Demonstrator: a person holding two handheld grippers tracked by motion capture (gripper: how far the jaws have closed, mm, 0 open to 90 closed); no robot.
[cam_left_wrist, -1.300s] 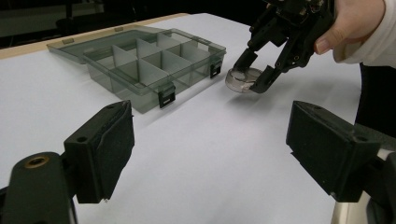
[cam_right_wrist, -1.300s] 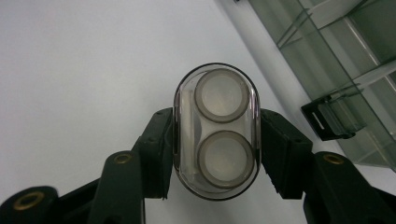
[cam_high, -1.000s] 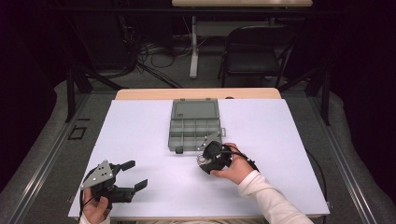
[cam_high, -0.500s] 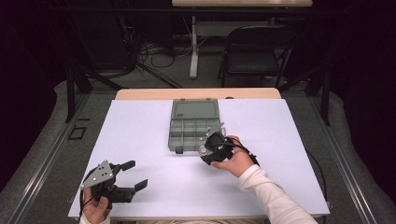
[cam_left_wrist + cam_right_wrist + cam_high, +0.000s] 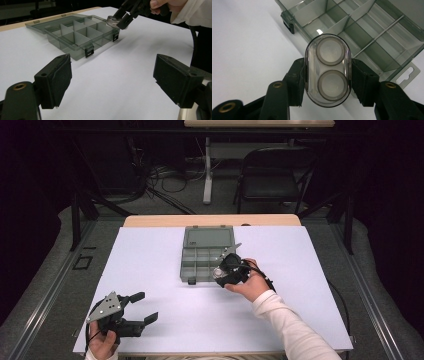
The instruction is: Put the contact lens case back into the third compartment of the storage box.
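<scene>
- A small clear oval case [image 5: 327, 70] with two round wells sits pinched by its long sides between the jaws of the right hand-held gripper [image 5: 227, 268], held just above the near right corner of an open compartment box [image 5: 204, 256].
- Compared with a second ago, that gripper has moved up and toward the far side, from the bare desk in front of the box to its near edge; judging by this, the case is being carried to one of the compartments and has yet to be let go.
- The box's compartments look empty, its lid [image 5: 208, 236] lying flat on the far side and two dark latches [image 5: 89, 52] along the near wall.
- The left hand-held gripper [image 5: 142, 308] rests at the near left of the desk, jaws spread wide and holding nothing, in the same place as a second ago.
- The desk [image 5: 150, 255] is covered in plain white, with a strip of wood showing along its far edge.
- Beyond it, a dim room holds a black folding chair [image 5: 272, 172], a table leg and loose cables on a grey floor.
</scene>
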